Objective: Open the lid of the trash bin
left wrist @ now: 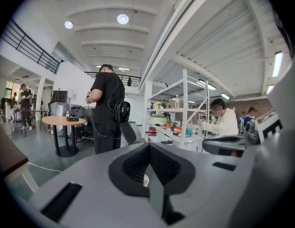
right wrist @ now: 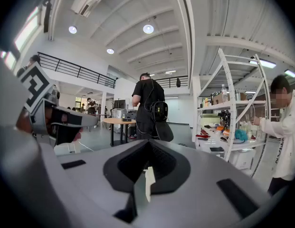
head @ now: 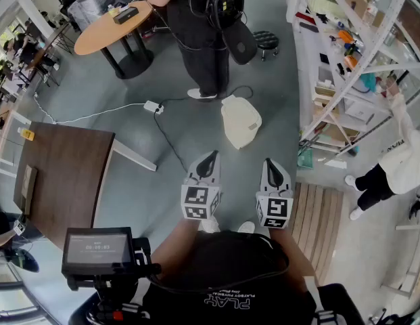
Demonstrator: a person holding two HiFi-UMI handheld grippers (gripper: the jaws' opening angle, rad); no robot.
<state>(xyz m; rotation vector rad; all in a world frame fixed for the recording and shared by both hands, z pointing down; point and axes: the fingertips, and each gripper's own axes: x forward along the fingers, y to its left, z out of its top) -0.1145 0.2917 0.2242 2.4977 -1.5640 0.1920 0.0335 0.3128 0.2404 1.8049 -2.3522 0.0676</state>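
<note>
The trash bin (head: 240, 122) is a cream plastic bin standing on the grey floor, its lid down, just ahead of both grippers in the head view. My left gripper (head: 210, 156) points at it from the near left, and its jaws are pressed together on nothing. My right gripper (head: 271, 162) is held alongside, a little to the bin's right, also shut and empty. Neither gripper touches the bin. In the left gripper view the left gripper (left wrist: 148, 148) fills the lower frame with its jaws together. The right gripper (right wrist: 148, 146) does the same in the right gripper view.
A person in black (head: 203, 39) stands just beyond the bin, with a black stool (head: 266, 41) nearby. A white cable and adapter (head: 153, 106) lie on the floor to the left. A brown table (head: 61, 181) is at left, a white shelf rack (head: 345, 66) and a wooden pallet (head: 321, 215) at right.
</note>
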